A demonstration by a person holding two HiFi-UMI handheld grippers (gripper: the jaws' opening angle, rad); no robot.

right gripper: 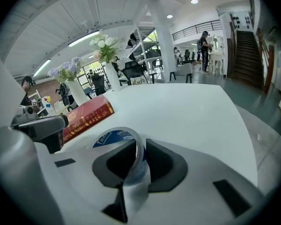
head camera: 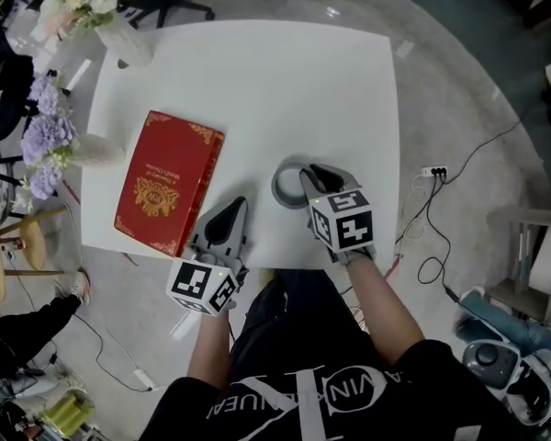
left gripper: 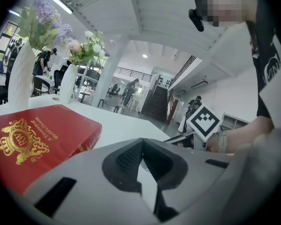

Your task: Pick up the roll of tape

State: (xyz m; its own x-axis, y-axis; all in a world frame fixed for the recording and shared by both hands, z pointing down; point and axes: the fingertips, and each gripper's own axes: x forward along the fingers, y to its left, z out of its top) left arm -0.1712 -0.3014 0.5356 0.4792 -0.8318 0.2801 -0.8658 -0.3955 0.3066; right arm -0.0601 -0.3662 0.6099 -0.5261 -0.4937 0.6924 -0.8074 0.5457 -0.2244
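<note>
At a white table (head camera: pixel 275 90), the right gripper (right gripper: pixel 140 146) points down at the near edge with its two jaws clamped on the roll of tape (right gripper: pixel 113 136). One dark pad is inside the ring and the other outside, so the roll's thin wall is pinched between them. Most of the roll, with its blue inner label, lies ahead and to the left of that pinch. From the head view it appears to lie flat on the tabletop, though from these angles it is hard to say whether it has cleared the surface. The marker cube (head camera: pixel 342 219) at the back of this gripper faces the head camera, and the person's forearm runs behind it. Just to the left of the right gripper, apart from the tape, the left gripper (left gripper: pixel 141 144) hangs at the table's near edge with its jaws together, the pad tips meeting and nothing held between them. A red book (head camera: pixel 170 182) with gold ornament lies flat ahead and to the left of the left gripper, close beside its jaws. Farther beyond the book, at the table's far-left corner, is a vase of white flowers (head camera: pixel 129 39), and purple flowers (head camera: pixel 46 141) stand off the left edge.
</note>
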